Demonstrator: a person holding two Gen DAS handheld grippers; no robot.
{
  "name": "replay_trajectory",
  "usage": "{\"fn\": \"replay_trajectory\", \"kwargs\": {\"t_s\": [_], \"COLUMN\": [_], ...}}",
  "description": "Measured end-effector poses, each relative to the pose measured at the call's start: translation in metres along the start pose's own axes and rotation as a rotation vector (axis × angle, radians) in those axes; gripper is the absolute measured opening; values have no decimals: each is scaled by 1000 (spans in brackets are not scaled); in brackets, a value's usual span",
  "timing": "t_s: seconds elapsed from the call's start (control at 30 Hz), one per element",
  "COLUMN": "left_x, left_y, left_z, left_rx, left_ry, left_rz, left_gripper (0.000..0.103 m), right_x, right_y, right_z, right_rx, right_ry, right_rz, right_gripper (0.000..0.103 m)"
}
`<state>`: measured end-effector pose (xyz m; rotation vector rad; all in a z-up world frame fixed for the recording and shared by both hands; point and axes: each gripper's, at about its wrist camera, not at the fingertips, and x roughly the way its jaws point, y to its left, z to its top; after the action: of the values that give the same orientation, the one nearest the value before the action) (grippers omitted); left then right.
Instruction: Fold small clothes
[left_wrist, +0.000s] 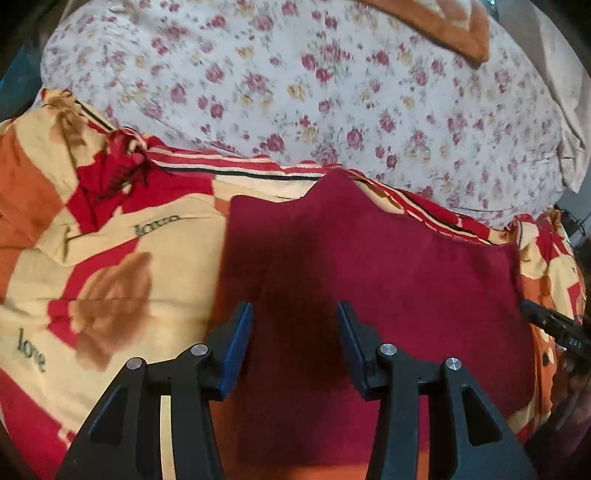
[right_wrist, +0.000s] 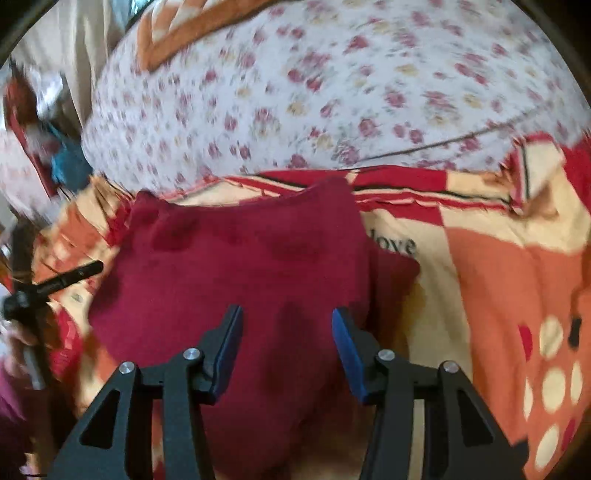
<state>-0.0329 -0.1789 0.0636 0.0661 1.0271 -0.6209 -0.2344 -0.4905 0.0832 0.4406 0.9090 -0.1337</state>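
Dark red garment: spread flat on patterned blanket, directly ahead of both tools. Far edge with a raised peak near its middle, close to where blanket meets flowered cover. In the right wrist view, garment with a smaller flap of the same cloth protruding on its right side, lying on the blanket.

Left gripper: jaws spread wide, blue pads facing each other with nothing between them; positioned over the near part of the garment. Contact with the cloth not determinable. Seen from the right wrist view as a black rod-like shape at far left, beside the garment's left edge, blurred.

Right gripper: jaws likewise spread wide, blue pads apart, nothing clamped; positioned over the near middle of the garment. Contact with the cloth not determinable. Partly visible in the left wrist view at far right edge, just beside the garment's right border.

Blanket: red, orange and cream blocks, brown rose prints, word "love" printed in several places, cream dots on orange at right.

Flowered cover: pale, small red and yellow roses, bulging behind the blanket.

Orange-bordered cloth: on top of flowered cover, far edge.
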Motion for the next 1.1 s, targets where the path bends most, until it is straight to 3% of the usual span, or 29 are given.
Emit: {"fn": "replay_trajectory", "kwargs": {"t_s": [0.17, 0.33, 0.53, 0.7, 0.8, 0.9, 1.0, 1.1], "left_x": [38, 52, 27, 2, -10, -18, -23, -26], "left_y": [4, 13, 11, 7, 4, 3, 4, 8], "left_z": [23, 24, 11, -7, -20, -32, -41, -49], "left_rx": [-42, -76, -49, -10, 8, 11, 1, -20], "left_ry": [-2, 12, -11, -38, -49, -51, -59, -73], "left_rz": [99, 95, 113, 154, 172, 176, 182, 185], "left_gripper": [25, 27, 27, 27, 27, 27, 27, 27], "right_x": [49, 88, 40, -8, -8, 7, -5, -20], "right_y": [-21, -46, -22, 19, 30, 29, 36, 50], "right_z": [38, 46, 30, -13, -44, -66, -67, -56], "right_rx": [118, 188, 139, -7, -43, -84, -84, -75], "right_ry": [8, 45, -2, -6, 56, 130, 124, 91], "right_rz": [-95, -108, -125, -115, -122, -203, -230, -191], "right_gripper": [52, 52, 55, 56, 56, 56, 56, 57]}}
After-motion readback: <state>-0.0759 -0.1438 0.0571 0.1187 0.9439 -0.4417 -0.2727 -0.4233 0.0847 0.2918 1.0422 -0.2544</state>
